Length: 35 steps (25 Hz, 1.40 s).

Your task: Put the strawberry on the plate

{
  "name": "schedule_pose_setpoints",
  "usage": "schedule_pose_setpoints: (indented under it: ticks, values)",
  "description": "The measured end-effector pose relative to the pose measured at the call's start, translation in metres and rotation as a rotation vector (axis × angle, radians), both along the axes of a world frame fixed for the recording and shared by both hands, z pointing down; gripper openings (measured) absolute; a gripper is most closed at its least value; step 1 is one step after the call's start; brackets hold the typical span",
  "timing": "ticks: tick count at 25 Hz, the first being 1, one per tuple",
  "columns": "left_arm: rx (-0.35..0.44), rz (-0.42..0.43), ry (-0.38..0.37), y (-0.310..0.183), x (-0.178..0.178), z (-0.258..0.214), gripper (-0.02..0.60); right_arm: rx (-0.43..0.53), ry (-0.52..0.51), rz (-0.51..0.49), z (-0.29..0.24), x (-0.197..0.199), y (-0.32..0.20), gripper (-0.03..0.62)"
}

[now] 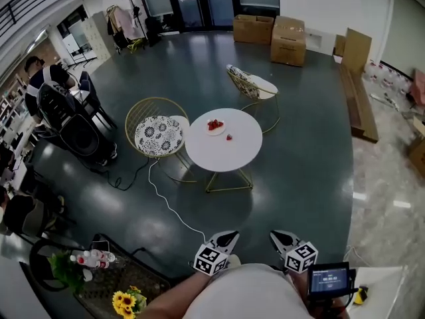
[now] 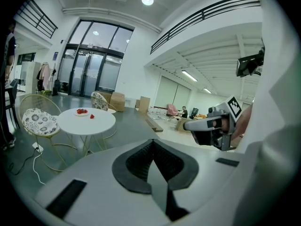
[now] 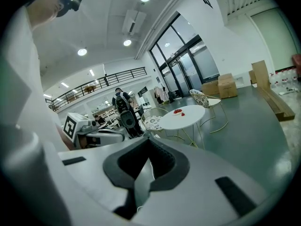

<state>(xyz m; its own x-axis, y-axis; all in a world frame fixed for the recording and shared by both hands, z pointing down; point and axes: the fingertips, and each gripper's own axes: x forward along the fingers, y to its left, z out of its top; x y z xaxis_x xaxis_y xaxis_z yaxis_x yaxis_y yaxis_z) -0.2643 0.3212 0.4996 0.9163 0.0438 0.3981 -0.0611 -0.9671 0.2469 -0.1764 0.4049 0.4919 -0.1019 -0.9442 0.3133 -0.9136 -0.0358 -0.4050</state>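
A round white table [image 1: 199, 153] stands several steps ahead on the dark floor. On it sits a small white plate [image 1: 215, 126] that holds red strawberries, and one loose strawberry [image 1: 229, 137] lies just right of the plate. Both grippers are held low against the person's body, far from the table. The left gripper [image 1: 226, 236] and the right gripper [image 1: 282, 236] are shut with nothing between their jaws. The left gripper view shows the plate [image 2: 81, 112] and loose strawberry [image 2: 92, 116] far off to the left. In the right gripper view the strawberry [image 3: 183, 113] is small in the distance.
A gold wire chair [image 1: 157, 133] with a patterned cushion stands left of the table, another chair [image 1: 252, 85] behind it. A white cable [image 1: 169, 205] snakes across the floor toward me. Cardboard boxes [image 1: 287, 40] line the back wall. A person [image 1: 46, 78] stands far left. Sunflowers [image 1: 126, 301] sit at bottom left.
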Motion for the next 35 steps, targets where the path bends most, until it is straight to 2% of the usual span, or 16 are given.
schedule_pose_setpoints:
  ticks: [13, 20, 29, 35]
  values:
    - [-0.018, 0.007, 0.007, 0.091, 0.051, -0.016, 0.006, -0.023, -0.010, 0.005, -0.005, 0.044, 0.090, 0.008]
    - [-0.025, -0.081, -0.002, 0.115, 0.052, -0.020, 0.006, -0.008, -0.038, -0.008, -0.004, 0.053, 0.130, 0.008]
    - [-0.012, -0.108, -0.038, 0.117, 0.048, -0.009, 0.006, -0.012, -0.072, -0.026, 0.012, 0.057, 0.128, 0.008]
    - [0.007, -0.106, -0.001, 0.077, 0.084, -0.012, 0.006, -0.003, -0.044, 0.000, 0.012, 0.084, 0.108, 0.008]
